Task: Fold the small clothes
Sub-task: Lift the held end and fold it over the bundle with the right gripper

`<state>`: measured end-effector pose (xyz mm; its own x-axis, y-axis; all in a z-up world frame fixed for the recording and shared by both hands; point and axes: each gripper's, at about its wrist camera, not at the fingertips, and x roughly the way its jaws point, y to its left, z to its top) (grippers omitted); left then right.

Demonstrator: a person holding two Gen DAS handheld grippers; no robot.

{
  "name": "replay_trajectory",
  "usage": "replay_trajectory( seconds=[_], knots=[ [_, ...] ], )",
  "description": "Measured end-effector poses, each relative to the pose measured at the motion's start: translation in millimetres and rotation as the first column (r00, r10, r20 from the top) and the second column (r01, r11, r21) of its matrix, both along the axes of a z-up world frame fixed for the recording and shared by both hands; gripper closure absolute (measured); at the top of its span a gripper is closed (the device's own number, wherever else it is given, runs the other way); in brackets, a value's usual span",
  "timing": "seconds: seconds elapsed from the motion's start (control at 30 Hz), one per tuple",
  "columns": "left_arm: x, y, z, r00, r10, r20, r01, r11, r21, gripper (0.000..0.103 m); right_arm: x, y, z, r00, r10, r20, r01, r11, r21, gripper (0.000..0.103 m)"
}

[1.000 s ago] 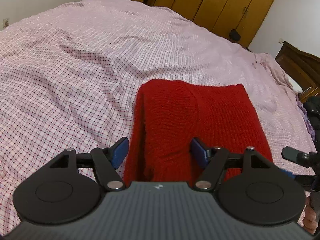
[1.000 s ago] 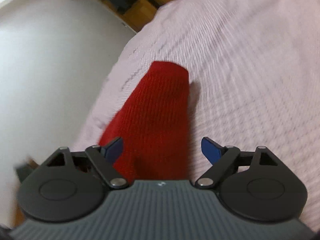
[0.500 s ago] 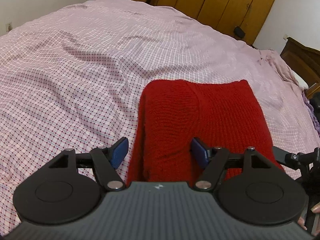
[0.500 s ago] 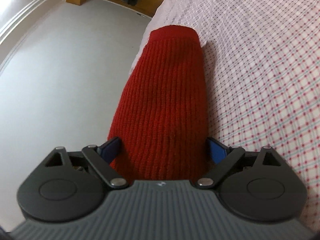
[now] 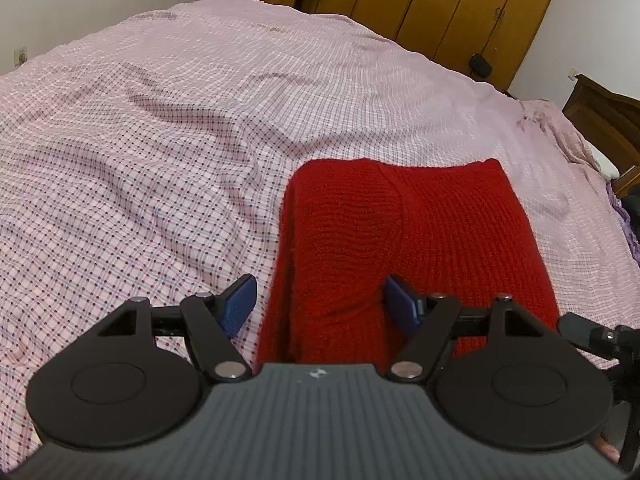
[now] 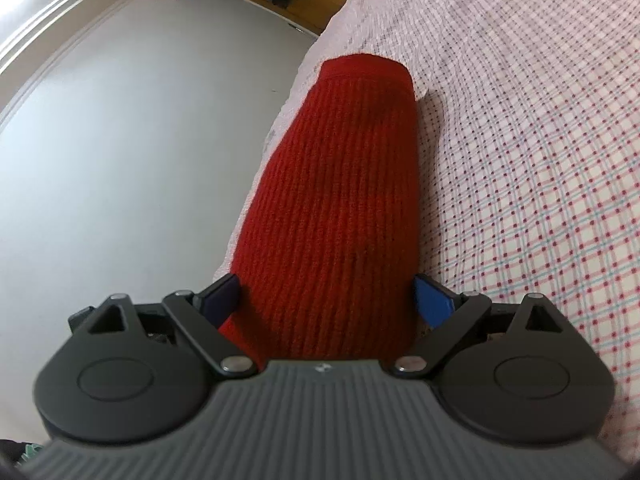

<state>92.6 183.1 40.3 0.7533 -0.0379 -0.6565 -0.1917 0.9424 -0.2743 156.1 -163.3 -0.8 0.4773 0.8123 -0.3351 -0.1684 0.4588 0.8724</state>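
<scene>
A folded red knit garment (image 5: 404,232) lies on the pink checked bedspread (image 5: 160,128). My left gripper (image 5: 320,304) is open, its blue pads on either side of the garment's near left part, the right pad touching the knit. In the right wrist view the same red garment (image 6: 340,200) runs away from the camera along the bed edge. My right gripper (image 6: 326,298) is open wide, with the garment's near end between its pads. Part of the right gripper shows at the left view's right edge (image 5: 592,336).
Wooden wardrobes (image 5: 460,4) stand beyond the bed. A dark wooden headboard (image 5: 604,120) is at the far right. In the right wrist view the bed edge drops to a white wall (image 6: 120,140) on the left. The bedspread (image 6: 540,160) stretches to the right.
My right gripper has moved forward over the garment's end, which now fills the space between its pads. The left gripper has shifted slightly and stays open.
</scene>
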Motion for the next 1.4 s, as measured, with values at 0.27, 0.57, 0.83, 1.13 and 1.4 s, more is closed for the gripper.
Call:
replay_trajectory(
  seconds=[0.27,0.57,0.83,1.13,1.4],
  knots=[
    [-0.1,3.7,-2.6,1.000,0.011,0.000,-0.011,1.000,-0.022,0.026,19.0,30.2,-8.0,0.999,0.046,0.011,-0.046,0.999,-0.005,0.000],
    [-3.0,-1.6,4.8,1.000,0.025,0.015,-0.025,0.998,0.054,0.026,26.0,68.3,62.5,0.994,0.095,0.051,-0.088,0.987,-0.134,0.035],
    [-42.1,-23.4,38.4,0.998,-0.009,0.060,0.009,1.000,0.015,0.027,4.6,34.4,92.6,0.992,0.124,-0.027,-0.124,0.992,0.002,0.036],
    [-91.5,-106.7,41.8,0.988,-0.125,0.096,0.127,0.992,-0.015,0.027,-48.9,-63.4,92.3,0.990,0.123,-0.071,-0.118,0.991,0.064,0.036],
    [-102.8,-169.5,9.5,0.988,-0.157,-0.001,0.157,0.985,0.077,0.027,-66.9,-106.4,44.0,0.990,0.072,-0.124,-0.087,0.989,-0.119,0.028]
  ],
)
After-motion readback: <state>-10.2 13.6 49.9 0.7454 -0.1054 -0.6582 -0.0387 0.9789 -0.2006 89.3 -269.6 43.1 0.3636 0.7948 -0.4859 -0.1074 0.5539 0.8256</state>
